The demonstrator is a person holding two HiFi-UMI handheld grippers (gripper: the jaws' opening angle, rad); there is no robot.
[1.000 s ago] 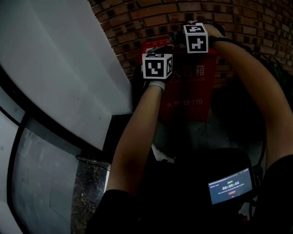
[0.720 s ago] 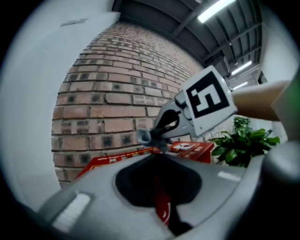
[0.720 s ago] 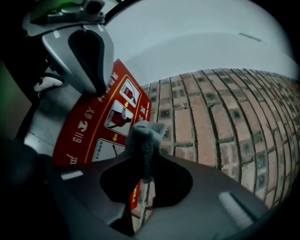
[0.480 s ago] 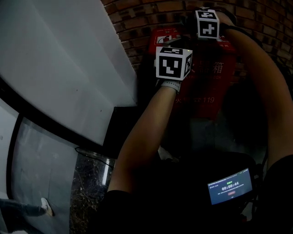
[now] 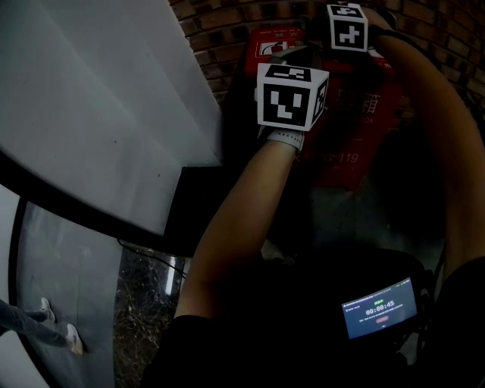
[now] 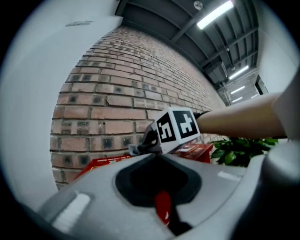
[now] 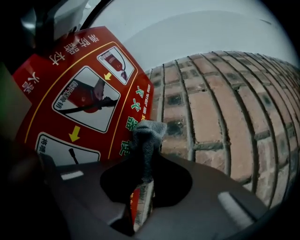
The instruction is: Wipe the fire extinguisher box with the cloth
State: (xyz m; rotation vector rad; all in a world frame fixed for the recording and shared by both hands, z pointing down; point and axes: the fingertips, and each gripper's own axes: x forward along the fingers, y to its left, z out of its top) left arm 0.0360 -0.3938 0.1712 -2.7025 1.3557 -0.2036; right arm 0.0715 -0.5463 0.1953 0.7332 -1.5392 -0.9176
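Two grippers hung over the red box (image 5: 356, 144) against the wall (image 7: 211, 108): the right gripper (image 7: 146, 161), up at the box's top edge, pinched the cloth (image 7: 147, 136) just beside the pictogram panel, while the left gripper (image 6: 157, 154), clenched on nothing, hung short of it.

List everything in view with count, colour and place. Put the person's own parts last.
red metal fire extinguisher box: one, red, against the wall
brown brick wall: one, brown, behind the box
grey fabric cloth: one, grey, pinched in the right tool
green leafy plant: one, green, beside the box
white wall panel: one, white, left of the box
small lit screen: one, blue, near the person's body
strip ceiling lights: several, white, overhead
passer-by's legs: one pair, dark, lower left
left tool: one, grey, jaws together, empty
right tool: one, grey, holding the cloth
forearms: two, bare, reaching towards the box
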